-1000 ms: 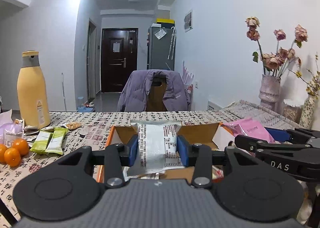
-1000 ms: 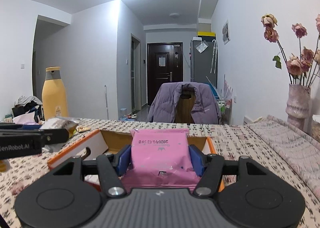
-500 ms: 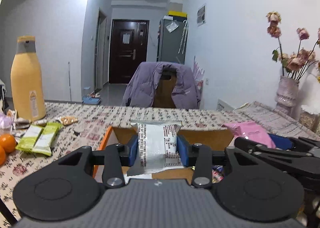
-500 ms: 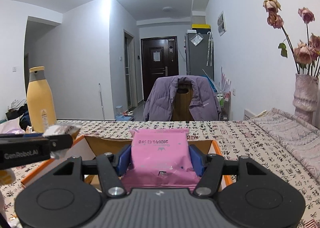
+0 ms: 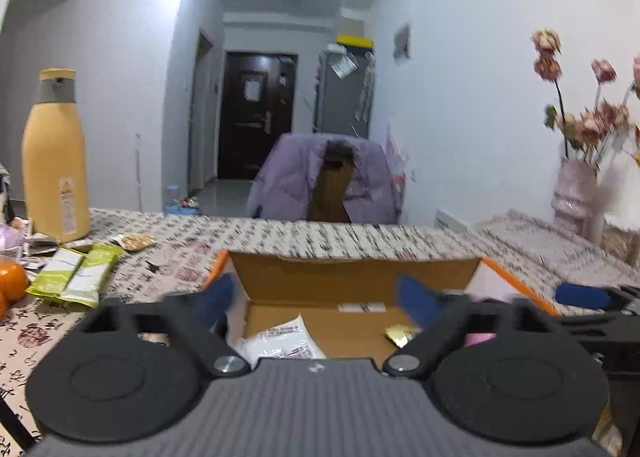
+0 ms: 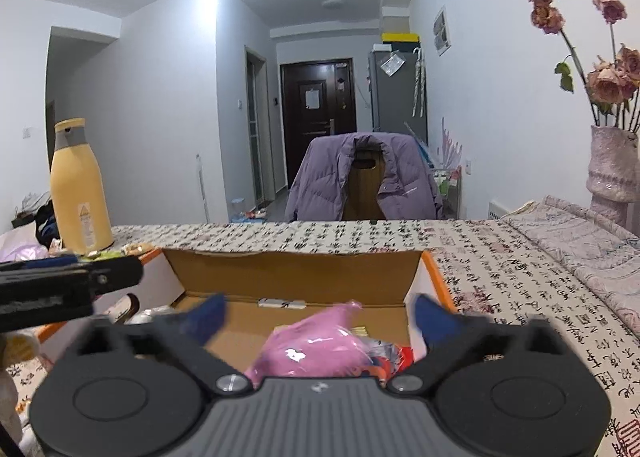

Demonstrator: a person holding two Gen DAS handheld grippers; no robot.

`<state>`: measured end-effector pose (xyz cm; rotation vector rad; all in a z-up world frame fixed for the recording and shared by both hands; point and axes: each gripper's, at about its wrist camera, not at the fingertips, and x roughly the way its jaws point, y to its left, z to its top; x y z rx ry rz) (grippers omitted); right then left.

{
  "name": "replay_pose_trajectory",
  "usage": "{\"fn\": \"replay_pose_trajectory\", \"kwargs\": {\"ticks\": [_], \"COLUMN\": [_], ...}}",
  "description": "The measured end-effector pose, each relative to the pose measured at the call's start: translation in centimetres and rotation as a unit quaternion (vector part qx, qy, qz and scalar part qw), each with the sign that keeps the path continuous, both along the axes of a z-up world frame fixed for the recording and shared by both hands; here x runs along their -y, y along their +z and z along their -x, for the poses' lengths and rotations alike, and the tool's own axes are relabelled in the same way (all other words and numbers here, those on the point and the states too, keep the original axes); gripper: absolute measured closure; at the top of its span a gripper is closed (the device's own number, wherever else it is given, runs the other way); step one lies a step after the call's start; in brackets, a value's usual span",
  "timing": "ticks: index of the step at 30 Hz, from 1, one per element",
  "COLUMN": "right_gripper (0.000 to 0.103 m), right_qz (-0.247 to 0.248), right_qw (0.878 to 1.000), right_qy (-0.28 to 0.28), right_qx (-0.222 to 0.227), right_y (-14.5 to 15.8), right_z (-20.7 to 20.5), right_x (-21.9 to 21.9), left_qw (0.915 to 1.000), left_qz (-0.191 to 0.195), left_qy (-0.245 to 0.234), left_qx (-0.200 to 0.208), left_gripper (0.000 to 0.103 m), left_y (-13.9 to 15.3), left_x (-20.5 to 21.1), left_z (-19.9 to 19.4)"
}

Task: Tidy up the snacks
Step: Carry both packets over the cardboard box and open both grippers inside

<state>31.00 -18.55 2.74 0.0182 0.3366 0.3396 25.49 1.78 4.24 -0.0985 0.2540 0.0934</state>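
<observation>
Two snack packets (image 5: 280, 339), white and pink (image 6: 320, 345), inside cardboard box (image 6: 296, 277)

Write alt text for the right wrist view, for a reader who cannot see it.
The right gripper has just opened its blue-tipped fingers above an open orange-edged cardboard box, and a pink plastic snack packet lies in the box below them. A tall yellow bottle stands far left on the patterned tablecloth.

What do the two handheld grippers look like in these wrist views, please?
The left gripper and the right gripper look alike: a grey ribbed body, two round black discs, black linkage arms with silver pivot screws, and blue finger pads. No cables or sleeves show.
</observation>
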Motion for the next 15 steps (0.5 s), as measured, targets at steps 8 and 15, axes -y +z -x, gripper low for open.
{"fn": "replay_pose_trajectory", "kwargs": {"ticks": [8, 15], "right_gripper": [0.0, 0.0], "right_qz": [-0.01, -0.011], "right_qw": [1.0, 1.0], "right_qy": [-0.008, -0.015], "right_qx": [0.007, 0.005], "right_y": [0.0, 0.22], "right_z": [0.46, -0.01], "right_x": [0.42, 0.53], "left_qw": [1.0, 0.9998], "left_qz": [0.007, 0.018], "left_qy": [0.0, 0.001], "left_qx": [0.005, 0.001], "left_gripper": [0.0, 0.0], "left_y": [0.3, 0.52], "left_x": [-0.12, -0.26], "left_z": [0.23, 0.18]}}
